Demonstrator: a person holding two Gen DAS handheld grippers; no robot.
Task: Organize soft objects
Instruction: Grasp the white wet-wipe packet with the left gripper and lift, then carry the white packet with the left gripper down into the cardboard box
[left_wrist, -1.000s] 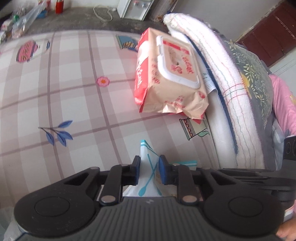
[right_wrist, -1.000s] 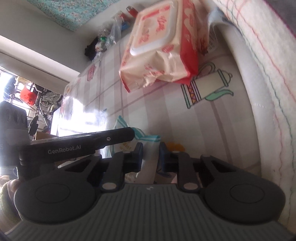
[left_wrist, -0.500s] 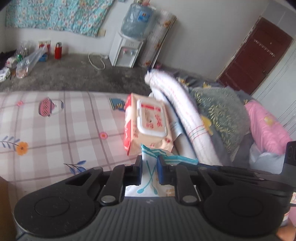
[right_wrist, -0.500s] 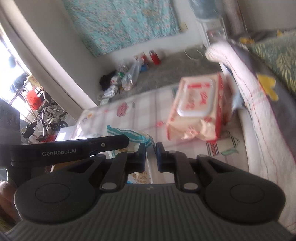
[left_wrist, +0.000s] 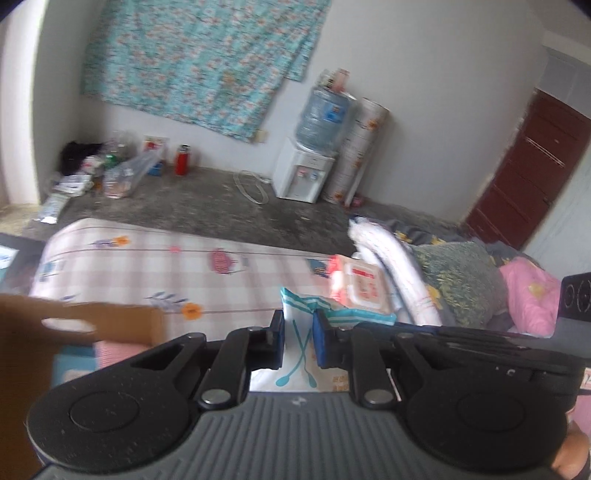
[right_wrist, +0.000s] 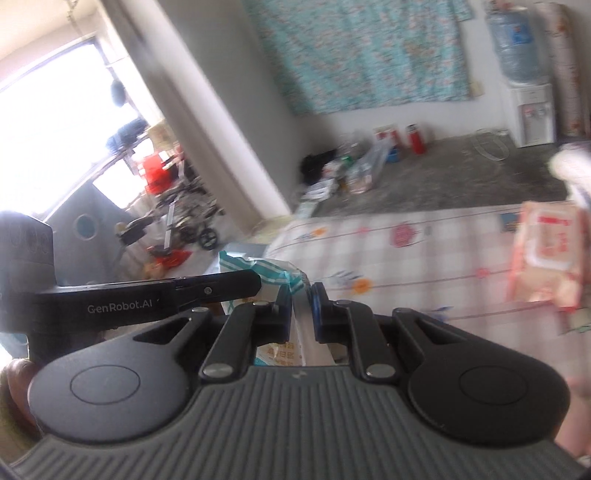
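Left tool (left_wrist: 298, 341) and right tool (right_wrist: 300, 314) are both clamped on the same white-and-teal packet (left_wrist: 295, 328), held in the air above the near edge of the bed (left_wrist: 155, 266). Pink wipes pack (left_wrist: 360, 284) lies on the bed's right side, against the rolled white blanket (left_wrist: 391, 258). Cardboard box (left_wrist: 92, 317) at left, blurred.
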